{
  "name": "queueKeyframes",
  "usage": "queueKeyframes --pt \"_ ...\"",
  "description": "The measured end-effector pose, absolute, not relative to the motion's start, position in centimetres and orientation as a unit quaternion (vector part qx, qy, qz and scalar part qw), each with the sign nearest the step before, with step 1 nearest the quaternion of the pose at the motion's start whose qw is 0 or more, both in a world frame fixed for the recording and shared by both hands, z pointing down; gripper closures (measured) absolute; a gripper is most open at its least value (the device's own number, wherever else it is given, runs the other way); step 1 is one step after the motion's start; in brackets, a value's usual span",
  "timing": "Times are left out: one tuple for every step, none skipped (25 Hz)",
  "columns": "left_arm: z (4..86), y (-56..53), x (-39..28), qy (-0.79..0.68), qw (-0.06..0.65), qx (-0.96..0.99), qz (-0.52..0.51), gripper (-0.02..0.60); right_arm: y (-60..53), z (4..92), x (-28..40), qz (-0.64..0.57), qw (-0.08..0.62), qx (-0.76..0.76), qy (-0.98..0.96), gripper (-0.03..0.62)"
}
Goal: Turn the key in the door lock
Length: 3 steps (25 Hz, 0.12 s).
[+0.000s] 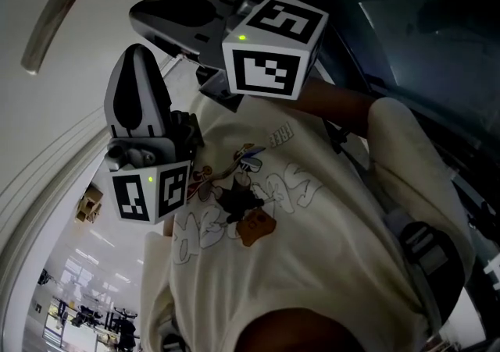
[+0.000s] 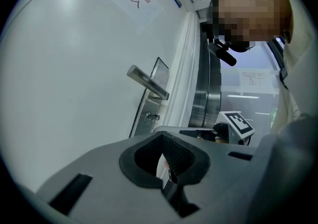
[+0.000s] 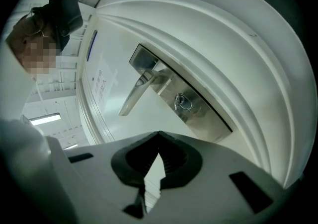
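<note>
Holding both grippers level and short of the door (image 2: 69, 84), I read the left gripper (image 2: 161, 136) as closed on nothing, its pads meeting at the tips. The right gripper (image 3: 159, 134) is shut and empty in the same way. The key (image 3: 178, 100) sits in the steel lock plate (image 3: 204, 117) just below the lever handle (image 3: 140, 88), well apart from either gripper. A ring (image 3: 187, 103) hangs from its head.

Neither gripper touches the key, so the scene fits two stages: the grippers brought up ahead of a grasp, or drawn back from a key that has been turned. The head is too small for me to tell how it is rotated, so I can't settle which.

If a turn is owed, I judge that doing it well means opening one gripper just wide enough to pass the head. The pads should close on its two flat faces, not on the loose ring. I would line the gripper up with the key's shank and roll about that line with no sideways pull, since a thin key slips or binds easily. The lever close above leaves little room, so I would keep the gripper under it.

The key's long axis, as far as I can judge, runs straight into the door, square to the plate. Its blade is buried and its head faces out toward the grippers.
</note>
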<state>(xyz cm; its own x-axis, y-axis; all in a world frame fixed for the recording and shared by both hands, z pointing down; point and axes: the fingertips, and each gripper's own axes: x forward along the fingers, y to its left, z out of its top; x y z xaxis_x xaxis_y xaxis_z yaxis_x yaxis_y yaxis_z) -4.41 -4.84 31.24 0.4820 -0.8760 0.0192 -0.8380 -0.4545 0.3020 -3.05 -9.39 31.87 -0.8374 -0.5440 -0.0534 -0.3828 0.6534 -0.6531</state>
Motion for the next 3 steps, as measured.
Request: queueKeyframes --pt "30.89 -4.70 -4.19 -0.504 0.139 0.850 -0.069 0.577 -9.18 31.56 -2.83 -0.329 0.121 -0.258 0.900 0.588" --pt "30.52 -4.54 -3.96 -0.504 0.143 0.849 -0.068 0.577 -8.94 31.24 -2.57 -0.331 0.120 -0.260 0.899 0.588" --pt "30.15 -4.38 -3.71 -0.503 0.146 0.849 -0.066 0.577 -8.69 30.92 -2.31 -0.334 0.118 -0.261 0.898 0.588"
